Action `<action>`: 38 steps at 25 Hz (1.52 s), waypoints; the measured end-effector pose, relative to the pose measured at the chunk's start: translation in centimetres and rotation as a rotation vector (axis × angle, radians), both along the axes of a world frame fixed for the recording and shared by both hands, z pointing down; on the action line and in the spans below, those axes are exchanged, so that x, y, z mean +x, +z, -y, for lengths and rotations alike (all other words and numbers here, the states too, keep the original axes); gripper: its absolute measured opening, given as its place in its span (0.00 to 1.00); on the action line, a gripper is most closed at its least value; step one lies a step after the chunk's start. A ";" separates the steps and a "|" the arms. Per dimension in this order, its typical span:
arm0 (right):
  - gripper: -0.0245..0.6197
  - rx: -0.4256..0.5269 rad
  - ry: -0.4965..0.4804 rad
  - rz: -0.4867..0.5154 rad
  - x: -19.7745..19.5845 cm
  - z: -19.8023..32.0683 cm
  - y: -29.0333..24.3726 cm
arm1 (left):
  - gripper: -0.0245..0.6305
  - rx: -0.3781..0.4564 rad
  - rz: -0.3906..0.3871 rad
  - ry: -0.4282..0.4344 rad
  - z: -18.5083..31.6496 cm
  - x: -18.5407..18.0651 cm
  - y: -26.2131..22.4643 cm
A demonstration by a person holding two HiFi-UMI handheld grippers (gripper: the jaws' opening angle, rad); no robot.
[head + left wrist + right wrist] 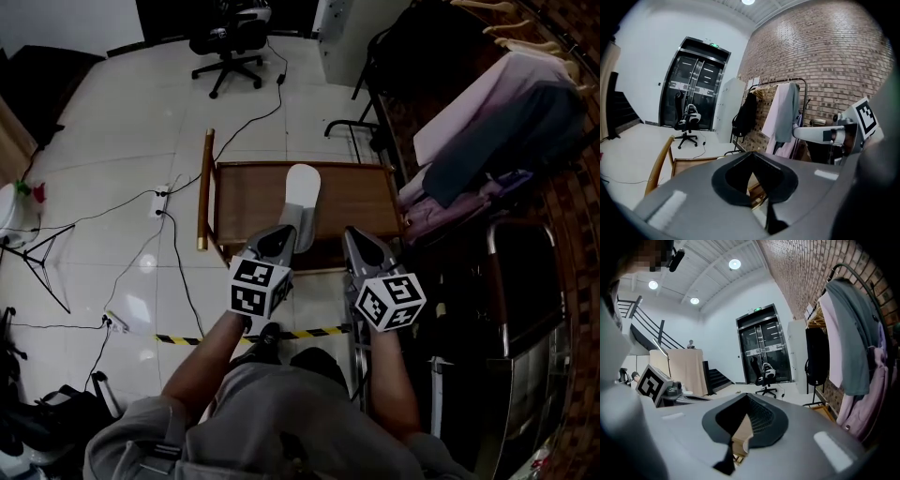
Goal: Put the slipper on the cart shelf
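Observation:
A pale slipper (302,187) lies lengthwise on the top shelf of the brown wooden cart (366,199), toe pointing away from me. My left gripper (280,236) hovers just over the slipper's near end, jaws shut and nothing between them. My right gripper (360,238) hangs beside it over the shelf's near right part, also shut and empty. In the left gripper view the closed jaws (752,164) fill the lower frame, with the cart's wooden rail (660,161) beyond. The right gripper view shows its closed jaws (744,405); the slipper is hidden in both gripper views.
A clothes rack (506,112) with hanging shirts stands close on the right, and a metal frame (525,309) below it. On the tiled floor are cables and a power strip (159,202) at left, striped tape (187,339) near my feet, and an office chair (230,47) far back.

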State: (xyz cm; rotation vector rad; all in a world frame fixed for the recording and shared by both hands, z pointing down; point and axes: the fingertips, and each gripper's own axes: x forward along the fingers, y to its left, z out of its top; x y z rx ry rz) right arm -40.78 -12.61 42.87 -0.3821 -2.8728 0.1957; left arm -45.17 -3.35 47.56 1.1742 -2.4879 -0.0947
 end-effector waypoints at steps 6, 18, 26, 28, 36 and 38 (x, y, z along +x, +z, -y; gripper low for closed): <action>0.04 -0.033 -0.010 -0.045 -3.1 1.6 2.4 | 0.05 -0.054 -0.019 -0.019 1.7 -3.4 2.4; 0.04 -0.059 -0.038 -0.109 -7.6 4.7 7.1 | 0.17 -0.144 -0.118 -0.085 5.8 -8.8 11.6; 0.04 -0.061 -0.023 -0.164 -8.1 6.8 9.4 | 0.35 -0.237 -0.197 -0.121 8.3 -12.0 19.3; 0.04 -0.059 -0.018 -0.169 -7.9 7.4 9.8 | 0.36 -0.264 -0.217 -0.123 9.0 -12.5 20.9; 0.04 -0.049 0.007 -0.188 -7.0 9.8 10.2 | 0.16 -0.447 -0.240 -0.158 9.1 -13.3 24.8; 0.04 -0.047 0.014 -0.184 -7.0 10.3 9.9 | 0.10 -0.475 -0.240 -0.147 9.0 -13.4 25.0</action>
